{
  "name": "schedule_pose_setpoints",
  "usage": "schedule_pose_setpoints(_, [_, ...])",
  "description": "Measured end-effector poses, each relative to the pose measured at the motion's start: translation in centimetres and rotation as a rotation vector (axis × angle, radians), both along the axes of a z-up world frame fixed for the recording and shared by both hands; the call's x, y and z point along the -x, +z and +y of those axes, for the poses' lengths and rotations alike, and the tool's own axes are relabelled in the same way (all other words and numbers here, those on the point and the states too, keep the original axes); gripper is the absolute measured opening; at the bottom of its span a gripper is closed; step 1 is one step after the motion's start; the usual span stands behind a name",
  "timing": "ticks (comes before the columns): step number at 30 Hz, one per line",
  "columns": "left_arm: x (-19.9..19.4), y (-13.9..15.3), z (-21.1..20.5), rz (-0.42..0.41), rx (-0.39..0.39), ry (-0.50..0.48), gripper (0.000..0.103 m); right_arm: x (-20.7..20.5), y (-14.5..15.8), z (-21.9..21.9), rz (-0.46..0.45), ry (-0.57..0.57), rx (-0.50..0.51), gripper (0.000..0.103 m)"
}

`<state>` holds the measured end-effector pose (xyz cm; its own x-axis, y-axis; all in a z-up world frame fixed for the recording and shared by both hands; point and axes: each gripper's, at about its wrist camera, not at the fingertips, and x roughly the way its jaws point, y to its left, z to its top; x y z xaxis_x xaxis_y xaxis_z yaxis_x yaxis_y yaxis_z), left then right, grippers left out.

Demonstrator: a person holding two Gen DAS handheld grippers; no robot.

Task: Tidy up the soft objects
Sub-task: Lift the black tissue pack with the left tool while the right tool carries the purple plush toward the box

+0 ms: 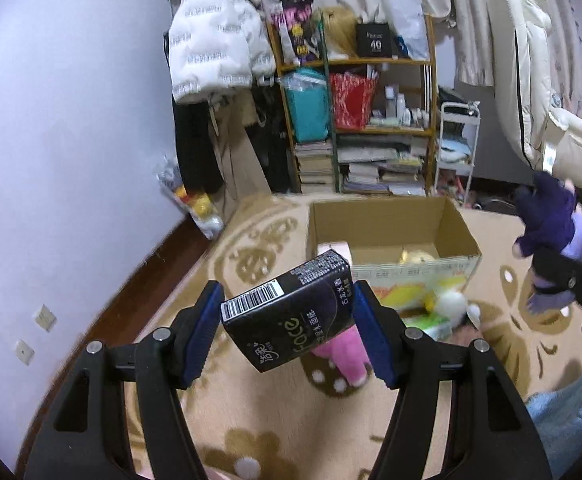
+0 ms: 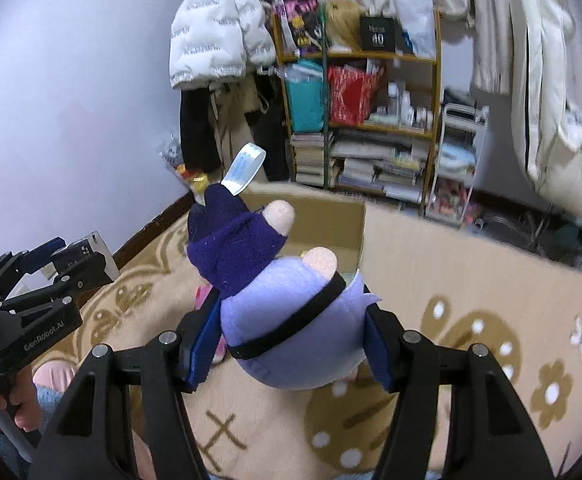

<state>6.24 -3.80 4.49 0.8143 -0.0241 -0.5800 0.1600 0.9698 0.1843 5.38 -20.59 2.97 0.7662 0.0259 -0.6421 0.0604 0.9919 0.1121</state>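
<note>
My left gripper (image 1: 285, 320) is shut on a black tissue pack (image 1: 291, 312) and holds it tilted above the carpet, short of the open cardboard box (image 1: 387, 216). My right gripper (image 2: 291, 340) is shut on a purple plush doll (image 2: 287, 300) with dark blue clothes, held up in front of the box (image 2: 331, 216). The doll also shows at the right of the left wrist view (image 1: 551, 236). The left gripper shows at the left of the right wrist view (image 2: 75, 260). A yellow toy (image 1: 415, 256) lies in the box. A pink plush (image 1: 343, 356) lies on the carpet below the pack.
A white and yellow plush (image 1: 447, 304) and a green pack (image 1: 435, 326) lie by the box's front. The beige flowered carpet (image 2: 471, 288) covers the floor. A wooden shelf (image 1: 371, 120) of books and bags stands behind, with hanging jackets (image 1: 215, 40) and a white cart (image 1: 457, 148).
</note>
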Motion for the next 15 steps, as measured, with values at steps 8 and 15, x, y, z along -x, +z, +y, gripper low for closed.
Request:
schedule_pose_setpoints(8, [-2.0, 2.0, -1.7, -0.05, -0.002, -0.03, 0.064, -2.4, 3.9, -0.3, -0.076, 0.003, 0.048, 0.066])
schedule_pose_setpoints(15, [-4.3, 2.7, -3.2, -0.074, -0.011, -0.051, 0.064, -4.7, 4.2, -1.1, -0.096, -0.002, 0.075, 0.067])
